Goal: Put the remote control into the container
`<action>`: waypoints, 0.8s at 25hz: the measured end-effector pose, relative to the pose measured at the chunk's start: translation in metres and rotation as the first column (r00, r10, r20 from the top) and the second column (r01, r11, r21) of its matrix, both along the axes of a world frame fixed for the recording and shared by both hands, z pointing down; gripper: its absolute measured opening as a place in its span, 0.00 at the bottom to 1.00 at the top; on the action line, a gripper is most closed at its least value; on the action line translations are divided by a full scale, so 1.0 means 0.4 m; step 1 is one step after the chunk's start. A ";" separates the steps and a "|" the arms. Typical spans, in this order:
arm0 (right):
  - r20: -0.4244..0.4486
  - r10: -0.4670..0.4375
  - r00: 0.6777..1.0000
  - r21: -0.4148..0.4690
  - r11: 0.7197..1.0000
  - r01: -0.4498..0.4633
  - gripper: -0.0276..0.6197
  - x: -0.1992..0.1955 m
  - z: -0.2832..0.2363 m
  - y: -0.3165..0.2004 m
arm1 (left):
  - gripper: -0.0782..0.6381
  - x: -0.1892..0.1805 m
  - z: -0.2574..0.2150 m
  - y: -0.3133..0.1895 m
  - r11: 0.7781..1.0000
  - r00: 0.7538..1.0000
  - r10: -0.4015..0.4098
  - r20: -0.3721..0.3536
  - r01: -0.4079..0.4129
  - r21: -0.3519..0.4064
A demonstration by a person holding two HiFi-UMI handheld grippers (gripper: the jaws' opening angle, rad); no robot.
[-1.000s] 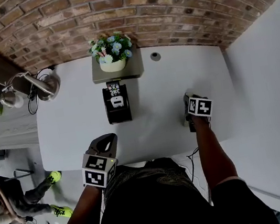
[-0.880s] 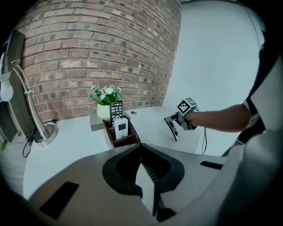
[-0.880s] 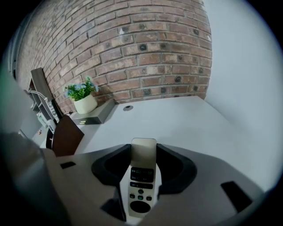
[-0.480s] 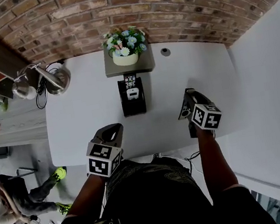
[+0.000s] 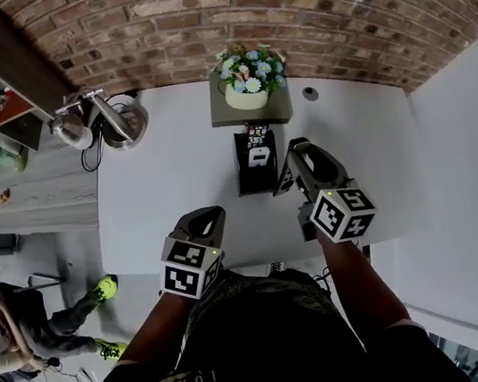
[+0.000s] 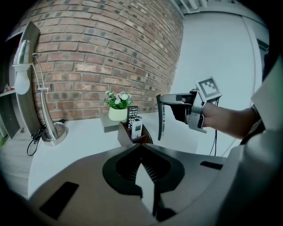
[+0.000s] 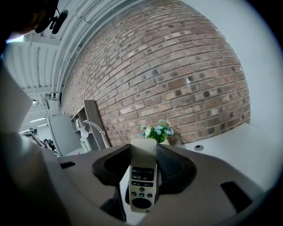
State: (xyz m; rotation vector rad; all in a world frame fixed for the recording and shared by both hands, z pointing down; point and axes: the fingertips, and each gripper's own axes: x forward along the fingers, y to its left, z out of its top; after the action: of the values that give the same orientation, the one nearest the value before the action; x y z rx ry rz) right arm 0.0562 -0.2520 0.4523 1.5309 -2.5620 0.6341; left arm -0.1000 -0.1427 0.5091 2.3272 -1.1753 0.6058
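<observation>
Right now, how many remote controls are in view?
3. A pale beige remote control is gripped in the right hand-held gripper; a black remote and a white remote stand in the dark brown container. More may hide inside.

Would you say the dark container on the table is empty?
No, a black remote and a white remote stand upright in the container in the left gripper view.

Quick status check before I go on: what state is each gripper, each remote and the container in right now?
Beige remote control: held in the air, not yet stowed.
Right gripper: jaws shut on it.
Left gripper: jaws shut, empty.
Dark brown container: upright, holding a black remote and a white remote.
</observation>
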 end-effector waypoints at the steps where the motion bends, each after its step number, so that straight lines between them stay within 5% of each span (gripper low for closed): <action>1: -0.003 0.003 1.000 0.005 1.000 -0.003 0.33 -0.022 0.007 -0.011 | 0.10 -0.009 -0.001 0.004 1.000 1.000 -0.003 -0.002 0.003 0.002; 9: -0.074 0.100 0.992 0.074 0.993 -0.095 0.33 -0.094 0.111 -0.077 | 0.10 -0.117 -0.008 0.036 0.998 0.998 -0.057 0.002 0.057 0.010; 20: -0.162 0.108 0.981 -0.022 0.993 -0.113 0.33 -0.115 0.234 -0.021 | 0.10 -0.203 -0.014 0.050 0.997 0.997 -0.078 -0.010 0.078 0.015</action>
State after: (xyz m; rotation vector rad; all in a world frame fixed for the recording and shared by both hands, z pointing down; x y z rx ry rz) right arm 0.0102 -0.2603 0.5457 1.6508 -2.3531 0.5350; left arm -0.1812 -0.1228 0.5036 2.2826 -1.2636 0.5594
